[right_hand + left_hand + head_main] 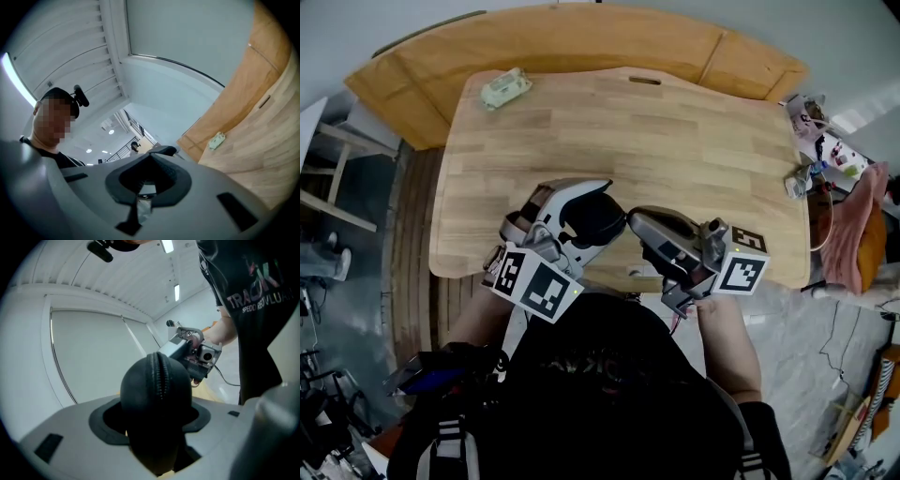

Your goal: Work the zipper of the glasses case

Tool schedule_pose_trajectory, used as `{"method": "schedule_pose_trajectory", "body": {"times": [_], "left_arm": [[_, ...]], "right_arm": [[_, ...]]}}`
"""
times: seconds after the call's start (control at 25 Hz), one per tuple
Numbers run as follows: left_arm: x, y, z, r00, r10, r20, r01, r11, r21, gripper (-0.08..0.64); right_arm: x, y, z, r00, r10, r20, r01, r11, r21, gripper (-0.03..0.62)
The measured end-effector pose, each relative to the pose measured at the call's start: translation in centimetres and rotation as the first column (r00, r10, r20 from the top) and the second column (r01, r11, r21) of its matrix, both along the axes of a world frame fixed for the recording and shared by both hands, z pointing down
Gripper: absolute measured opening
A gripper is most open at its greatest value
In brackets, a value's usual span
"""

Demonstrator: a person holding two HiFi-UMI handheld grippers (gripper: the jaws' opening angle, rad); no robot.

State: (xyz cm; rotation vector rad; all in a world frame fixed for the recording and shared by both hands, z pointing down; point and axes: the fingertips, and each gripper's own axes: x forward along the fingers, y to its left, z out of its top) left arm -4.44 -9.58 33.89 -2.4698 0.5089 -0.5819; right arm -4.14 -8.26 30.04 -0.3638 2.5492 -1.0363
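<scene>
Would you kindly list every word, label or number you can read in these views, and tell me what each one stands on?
"TRAC…": large letters on the person's black shirt, left gripper view; the rest is lost in a fold.
"SPEED REVOLU…": smaller line beneath; its end is blurred.
Pale packet on the table: print too small to read.
Glasses case: no print visible.

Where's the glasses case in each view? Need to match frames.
Head view: case centre frame, by the near table edge.
Left gripper view: case dead centre, clamped in the left gripper, zipper toward camera.
Right gripper view: dark sliver just past the jaw tips, probably the case.
Shared landmark: the right gripper, shut, at the case's end.
</scene>
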Motion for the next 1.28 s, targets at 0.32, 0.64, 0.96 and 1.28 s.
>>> {"method": "schedule_pose_trajectory", "body": {"times": [0.32, 0.64, 0.96, 1.28], "left_arm": [[-0.7, -1.6, 2.6, 0.996, -0.066, 0.062, 0.073, 0.992, -0.108, 0.278], [-1.3, -2.8, 4.4, 0.977, -0.128, 0.172, 0.152, 0.979, -0.134, 0.276], [-2.0, -3.5, 6.0, 0.951, -0.175, 0.256, 0.215, 0.967, -0.138, 0.276], [-2.4, -3.6, 7.1, 0.932, -0.200, 0.303, 0.250, 0.958, -0.137, 0.275]], "right_arm": [[-1.2, -0.6, 0.7, 0.968, 0.094, -0.235, -0.066, 0.990, 0.124, 0.017], [-2.1, -0.8, 1.4, 0.870, 0.185, -0.457, -0.062, 0.961, 0.271, 0.015], [-3.9, -0.6, 2.0, 0.746, 0.255, -0.616, 0.026, 0.912, 0.409, 0.017], [-4.5, -0.1, 2.7, 0.654, 0.304, -0.693, 0.111, 0.867, 0.486, 0.017]]}}
